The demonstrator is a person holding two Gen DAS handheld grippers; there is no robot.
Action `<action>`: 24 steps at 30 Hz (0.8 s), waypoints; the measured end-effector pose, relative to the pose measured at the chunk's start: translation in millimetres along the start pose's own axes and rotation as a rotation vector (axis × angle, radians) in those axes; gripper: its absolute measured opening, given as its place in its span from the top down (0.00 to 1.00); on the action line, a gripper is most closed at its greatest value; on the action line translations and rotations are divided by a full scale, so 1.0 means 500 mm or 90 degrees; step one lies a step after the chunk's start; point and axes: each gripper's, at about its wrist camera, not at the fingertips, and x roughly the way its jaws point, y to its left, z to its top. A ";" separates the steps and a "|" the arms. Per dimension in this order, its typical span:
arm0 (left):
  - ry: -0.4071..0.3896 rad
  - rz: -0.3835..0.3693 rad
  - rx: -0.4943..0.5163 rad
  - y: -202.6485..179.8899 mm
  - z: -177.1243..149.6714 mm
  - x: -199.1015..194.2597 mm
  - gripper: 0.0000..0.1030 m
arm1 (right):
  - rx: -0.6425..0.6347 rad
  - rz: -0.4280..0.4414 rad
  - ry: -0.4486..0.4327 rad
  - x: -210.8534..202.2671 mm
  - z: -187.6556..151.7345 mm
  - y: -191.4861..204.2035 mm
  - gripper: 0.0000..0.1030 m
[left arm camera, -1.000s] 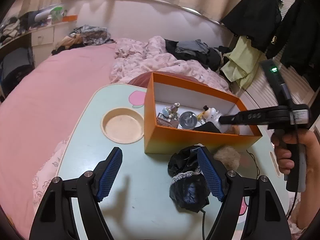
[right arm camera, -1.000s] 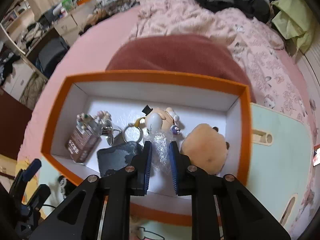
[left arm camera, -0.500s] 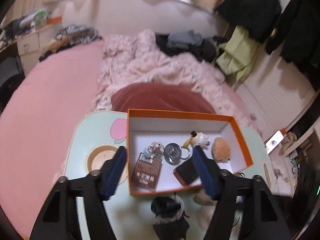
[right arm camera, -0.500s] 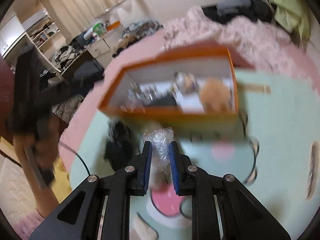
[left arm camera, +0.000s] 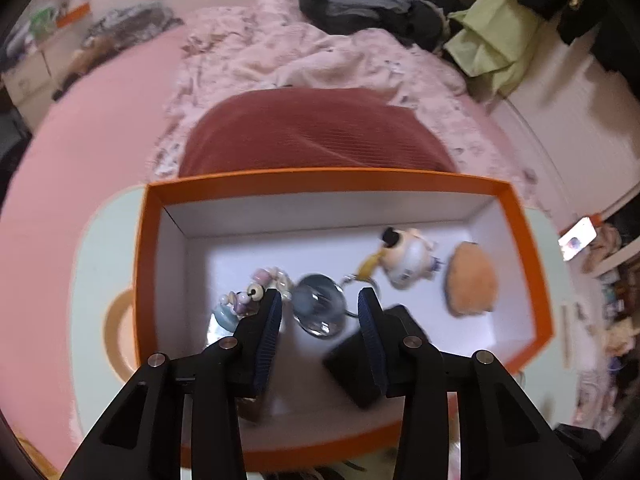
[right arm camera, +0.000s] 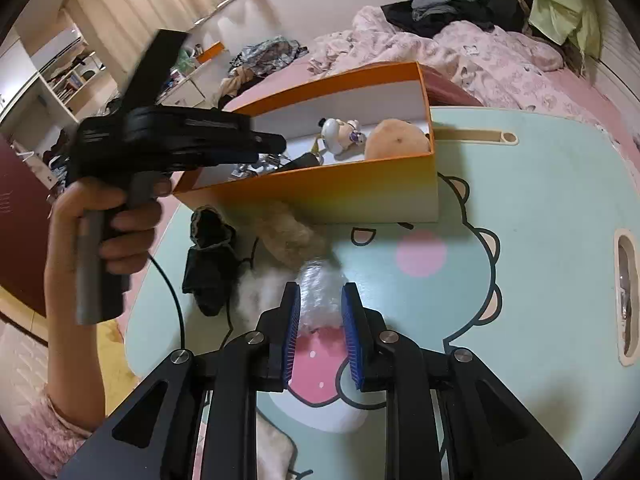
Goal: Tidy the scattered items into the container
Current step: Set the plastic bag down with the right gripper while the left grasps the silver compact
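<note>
Left wrist view, left gripper jaws closing, empty, above orange box, right gripper pinching crumpled plastic wrap.

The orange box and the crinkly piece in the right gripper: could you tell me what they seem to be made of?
The orange box looks like matte cardboard: thin, stiff, straight walls, white inside. The crinkly piece between the right gripper pads looks like clear plastic film, perhaps bubble wrap: translucent, glossy and wrinkled. Blur leaves that open.
</note>
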 end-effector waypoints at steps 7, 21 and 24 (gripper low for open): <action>0.019 0.033 0.036 -0.008 -0.007 0.040 0.75 | 0.006 0.003 0.010 0.008 -0.004 -0.003 0.78; -0.176 -0.062 0.026 0.026 -0.046 -0.203 0.75 | 0.015 -0.001 0.004 0.003 -0.007 -0.008 0.78; -0.193 -0.044 0.035 0.038 -0.109 -0.237 0.75 | 0.020 -0.003 0.005 0.004 -0.008 -0.011 0.78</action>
